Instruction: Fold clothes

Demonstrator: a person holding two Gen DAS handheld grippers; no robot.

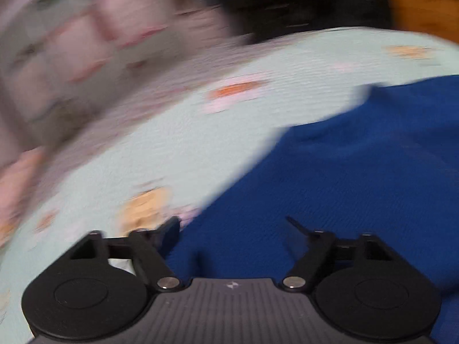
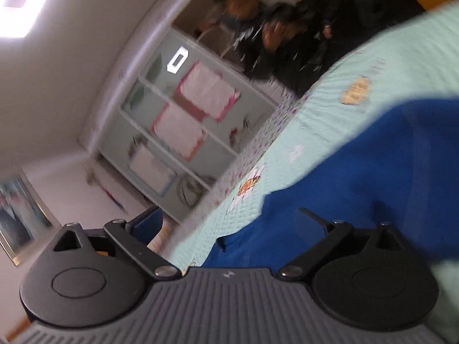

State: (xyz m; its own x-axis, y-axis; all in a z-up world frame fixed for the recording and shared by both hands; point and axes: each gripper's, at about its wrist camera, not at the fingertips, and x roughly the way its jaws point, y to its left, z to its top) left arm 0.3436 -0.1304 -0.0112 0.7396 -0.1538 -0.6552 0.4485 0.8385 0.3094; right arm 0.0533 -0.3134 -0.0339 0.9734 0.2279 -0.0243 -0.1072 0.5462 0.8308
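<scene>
Mint quilted bedspread [image 1: 178,143] lying beyond both claws. Blue garment [image 1: 358,172] sprawling under them, looking unfolded; folding seemingly barely starting. Left gripper [image 1: 232,226] and right gripper [image 2: 229,218] gaping, gripping nothing.

The left gripper [image 1: 232,225] points downward at a slant, its two fingers [image 1: 169,229] spread apart with an open gap between the tips and nothing pinched. The right gripper [image 2: 229,219] is held about level and rolled sideways, so its view sits tilted. Its fingers [image 2: 146,220] stand wide apart, their pads pressing on nothing. Both views are smeared by motion blur.
</scene>
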